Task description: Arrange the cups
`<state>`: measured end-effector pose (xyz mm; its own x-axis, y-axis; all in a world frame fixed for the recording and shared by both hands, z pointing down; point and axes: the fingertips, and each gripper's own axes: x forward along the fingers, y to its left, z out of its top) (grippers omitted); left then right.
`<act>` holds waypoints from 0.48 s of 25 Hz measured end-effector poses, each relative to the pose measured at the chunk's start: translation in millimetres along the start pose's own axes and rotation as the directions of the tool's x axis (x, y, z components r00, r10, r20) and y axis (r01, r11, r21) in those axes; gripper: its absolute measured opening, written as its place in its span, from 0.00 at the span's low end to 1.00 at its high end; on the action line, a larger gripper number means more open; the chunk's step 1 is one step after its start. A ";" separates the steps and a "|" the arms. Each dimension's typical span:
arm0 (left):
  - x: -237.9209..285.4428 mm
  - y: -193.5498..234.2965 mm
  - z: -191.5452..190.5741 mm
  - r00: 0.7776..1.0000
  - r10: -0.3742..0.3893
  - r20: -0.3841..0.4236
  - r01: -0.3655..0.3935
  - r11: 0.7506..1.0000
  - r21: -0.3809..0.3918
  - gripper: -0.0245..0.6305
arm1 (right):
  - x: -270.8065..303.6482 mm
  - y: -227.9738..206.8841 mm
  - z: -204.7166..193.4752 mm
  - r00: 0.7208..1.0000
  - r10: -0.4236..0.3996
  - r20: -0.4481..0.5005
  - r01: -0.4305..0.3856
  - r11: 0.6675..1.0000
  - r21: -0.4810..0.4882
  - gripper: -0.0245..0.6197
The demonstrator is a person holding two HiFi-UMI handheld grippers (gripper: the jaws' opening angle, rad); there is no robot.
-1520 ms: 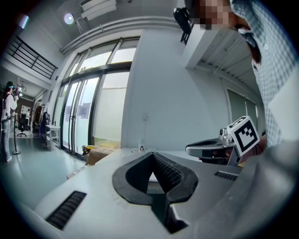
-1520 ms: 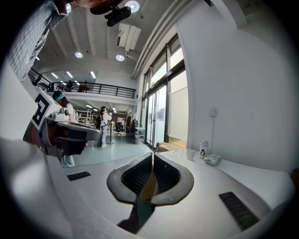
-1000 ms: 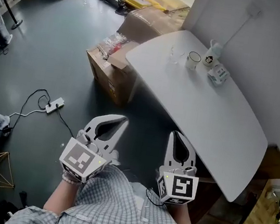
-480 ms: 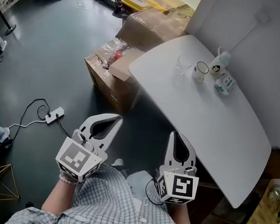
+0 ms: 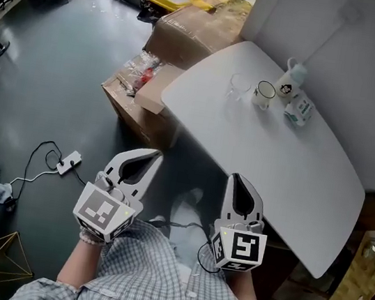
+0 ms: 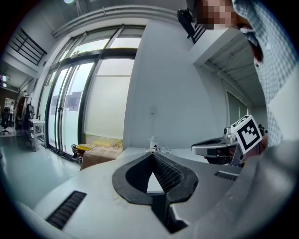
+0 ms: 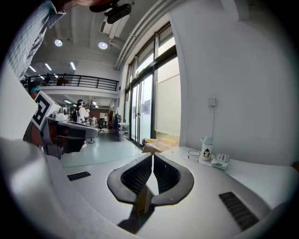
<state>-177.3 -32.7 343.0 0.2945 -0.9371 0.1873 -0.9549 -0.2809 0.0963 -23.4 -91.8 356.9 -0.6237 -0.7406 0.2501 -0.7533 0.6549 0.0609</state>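
Note:
On the far part of the white table stand a clear glass, a white mug with a dark rim, a tall white penguin-print cup and a small lying carton. The mug and penguin cup also show in the right gripper view. My left gripper and right gripper are held close to my body, well short of the table. Both are shut with nothing between the jaws.
Cardboard boxes stand on the floor left of the table. A power strip with cable lies on the dark floor at left. A grey wall runs behind the table. A brown box sits at the right.
The view has shifted a little; the table and boxes sit slightly differently in frame. Both grippers stay shut in nearly the same place.

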 end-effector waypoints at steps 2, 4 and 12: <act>16.1 4.0 -1.6 1.000 -0.011 -0.016 0.011 1.000 0.006 0.05 | 12.8 -10.3 2.7 1.000 -0.004 0.002 0.004 1.000 -0.004 0.08; 33.2 7.0 -0.9 0.999 -0.022 -0.031 0.022 1.000 0.013 0.05 | 25.8 -22.9 6.6 1.000 -0.008 0.003 0.008 1.000 -0.006 0.08; 111.8 19.0 13.1 0.998 -0.035 -0.043 0.035 0.999 0.005 0.05 | 81.9 -76.8 16.6 1.000 -0.001 -0.011 0.000 1.000 -0.005 0.08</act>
<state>-163.0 -145.6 353.0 0.3289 -0.9171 0.2253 -0.9442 -0.3145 0.0980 -20.1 -205.2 356.6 -0.6209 -0.7393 0.2606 -0.7526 0.6552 0.0657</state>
